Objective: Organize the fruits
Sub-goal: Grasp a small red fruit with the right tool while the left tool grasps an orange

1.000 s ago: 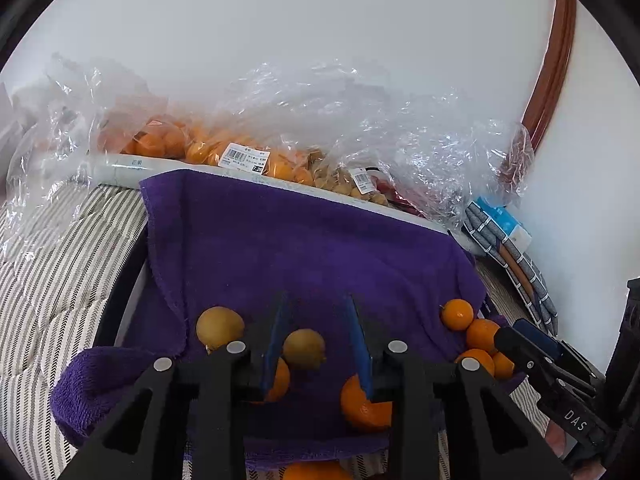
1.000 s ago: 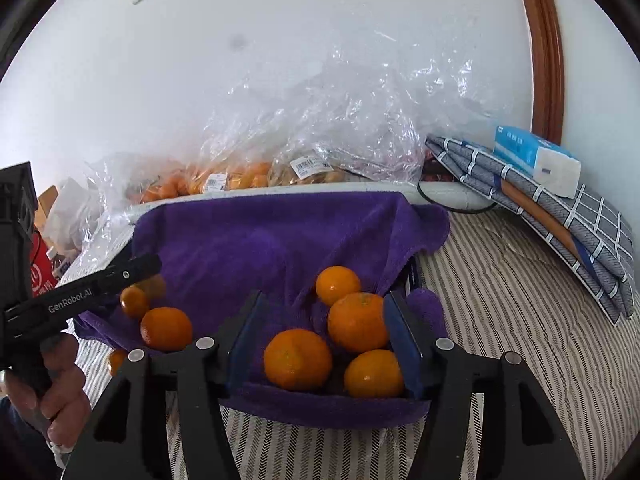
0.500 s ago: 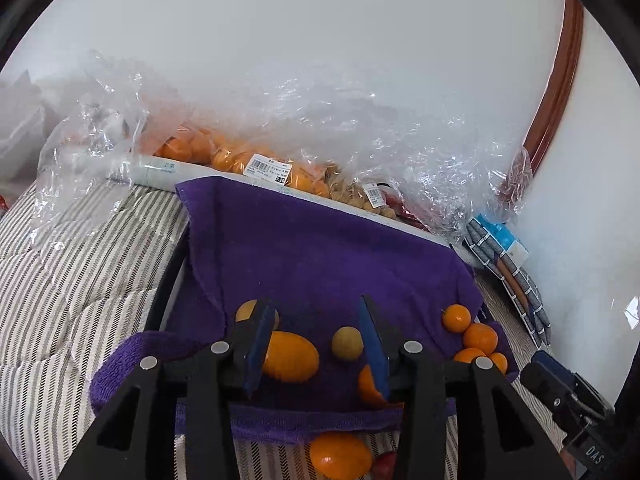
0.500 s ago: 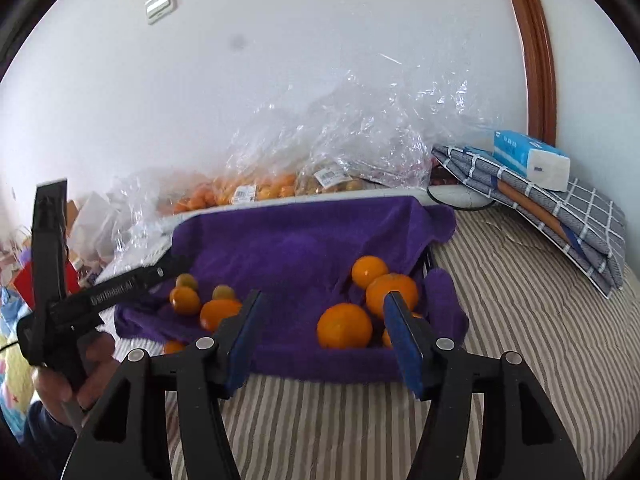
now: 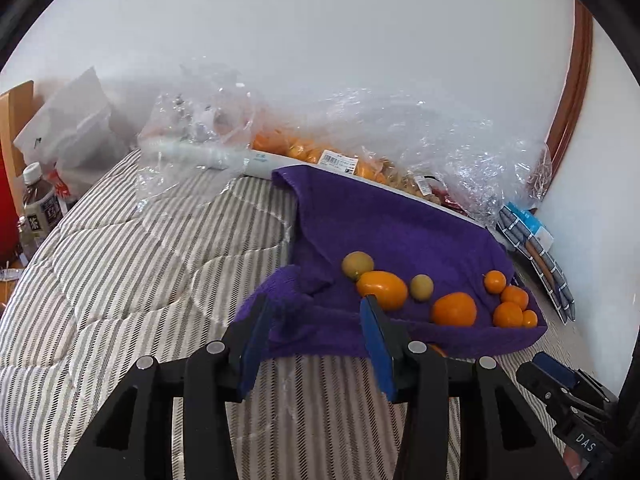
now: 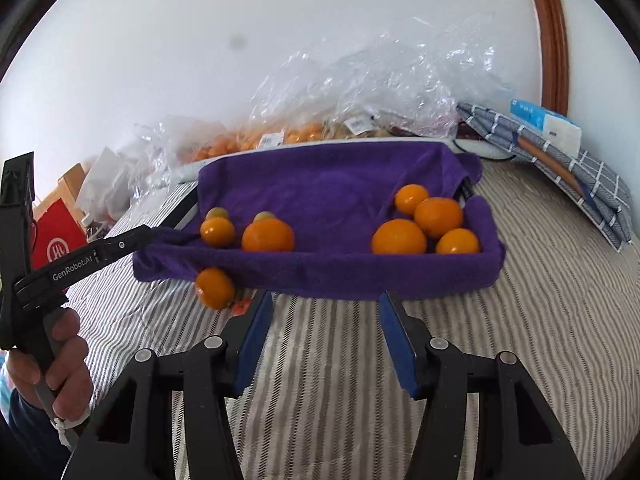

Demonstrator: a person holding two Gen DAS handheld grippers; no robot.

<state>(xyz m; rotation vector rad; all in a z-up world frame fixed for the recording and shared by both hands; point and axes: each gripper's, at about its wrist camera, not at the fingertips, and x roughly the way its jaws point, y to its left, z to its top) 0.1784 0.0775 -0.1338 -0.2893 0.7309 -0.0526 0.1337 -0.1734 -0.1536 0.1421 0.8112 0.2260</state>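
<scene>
left black two-finger gripper with blue pads (image 5: 316,340) jaws just opening, empty, right black gripper (image 6: 326,336) jaws just closing, empty, both over bare striped quilt (image 6: 520,340), loose round orange fruit (image 6: 215,288) at purple towel-lined tray's (image 6: 320,276) near left edge, four oranges (image 6: 430,222) in right corner, clear plastic fruit bags (image 6: 380,92) behind far edge

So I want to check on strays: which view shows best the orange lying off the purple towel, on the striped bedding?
The right wrist view: the stray orange lies in full sight on the striped bedding, against the purple towel's front edge. In the left wrist view only an orange sliver shows behind that gripper's finger.
</scene>
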